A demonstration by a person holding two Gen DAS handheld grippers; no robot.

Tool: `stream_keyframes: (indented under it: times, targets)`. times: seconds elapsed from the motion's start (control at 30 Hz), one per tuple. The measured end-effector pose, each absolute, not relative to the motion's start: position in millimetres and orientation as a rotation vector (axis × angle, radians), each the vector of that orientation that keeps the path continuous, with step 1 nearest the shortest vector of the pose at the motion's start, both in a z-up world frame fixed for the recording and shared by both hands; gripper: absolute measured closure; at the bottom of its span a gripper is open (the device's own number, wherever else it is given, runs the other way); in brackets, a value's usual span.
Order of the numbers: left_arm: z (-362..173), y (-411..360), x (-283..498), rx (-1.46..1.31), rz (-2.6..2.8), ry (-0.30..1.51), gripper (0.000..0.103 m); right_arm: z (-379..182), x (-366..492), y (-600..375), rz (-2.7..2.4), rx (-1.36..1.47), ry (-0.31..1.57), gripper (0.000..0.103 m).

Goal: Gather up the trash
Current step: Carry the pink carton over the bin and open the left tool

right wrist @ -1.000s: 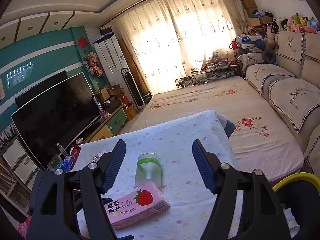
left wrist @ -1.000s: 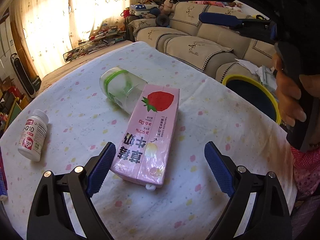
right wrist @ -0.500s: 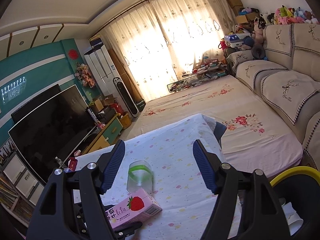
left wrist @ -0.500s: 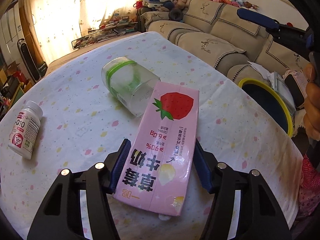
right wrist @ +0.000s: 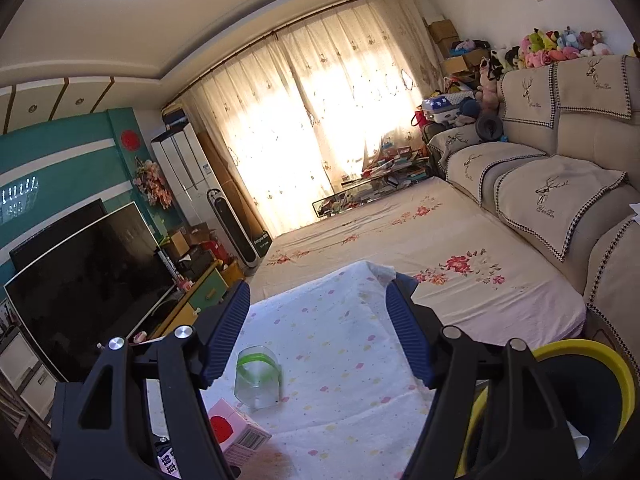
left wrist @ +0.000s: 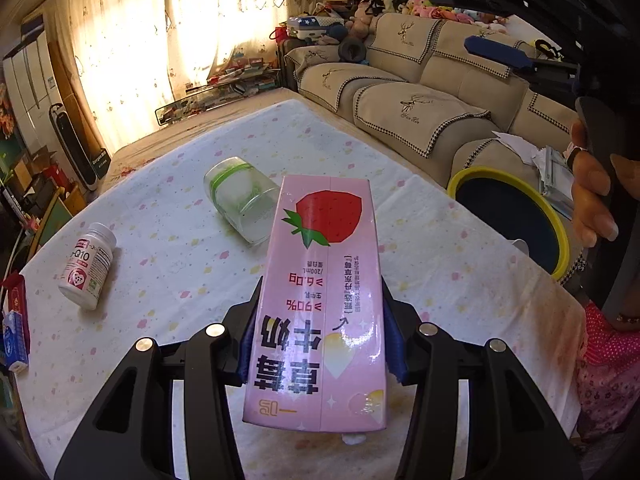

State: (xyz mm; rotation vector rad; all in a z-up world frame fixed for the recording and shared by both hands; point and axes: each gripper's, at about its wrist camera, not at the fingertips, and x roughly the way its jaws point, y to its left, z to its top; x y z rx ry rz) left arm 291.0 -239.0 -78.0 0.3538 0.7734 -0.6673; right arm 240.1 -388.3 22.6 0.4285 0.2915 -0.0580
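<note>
At the bottom centre of the left wrist view, the left gripper (left wrist: 320, 340) has just been closing and now clamps the pink strawberry milk carton (left wrist: 320, 300) between its blue pads, the carton's printed face filling the middle of the frame and its near end lifted over a small white blob on the cloth. Just beyond the carton's far end, the clear plastic cup (left wrist: 240, 204) with a green band lies on its side on the spotted tablecloth (left wrist: 180, 248), and to the left a white supplement bottle (left wrist: 88, 266) also lies flat, well apart from both. At the right edge this view alone shows a hand (left wrist: 592, 196) wrapped around the handle of the other tool, and below it the yellow-rimmed bin (left wrist: 560, 236) standing beside the table's right edge, with the beige sofa (left wrist: 420, 112) behind. The right wrist view shows what the left cannot: the right gripper (right wrist: 318, 336) with its jaws apart and nothing between them, held above the table. Low in that frame, the carton's strawberry end (right wrist: 232, 428) peeks out at lower left, the cup (right wrist: 258, 380) lies near it, and the bin's rim (right wrist: 600, 360) curves in at lower right. Farther off, only this view takes in the dark television (right wrist: 88, 280) on the left and the full sunlit curtains (right wrist: 320, 120) at the far wall.
</note>
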Motion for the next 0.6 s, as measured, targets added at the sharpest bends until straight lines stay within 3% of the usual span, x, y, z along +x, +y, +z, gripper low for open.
stream_keyframes:
  times: [0.23,0.6]
  targets:
    - [-65,-276,255,0.374,-0.738,0.752,0.053,24,135,-415,-0.222,0.302,0.228,0.032]
    - [-70,-399,203,0.452,-0.965,0.769,0.053,-39,20,-523,-0.550,0.389,0.304,0.032]
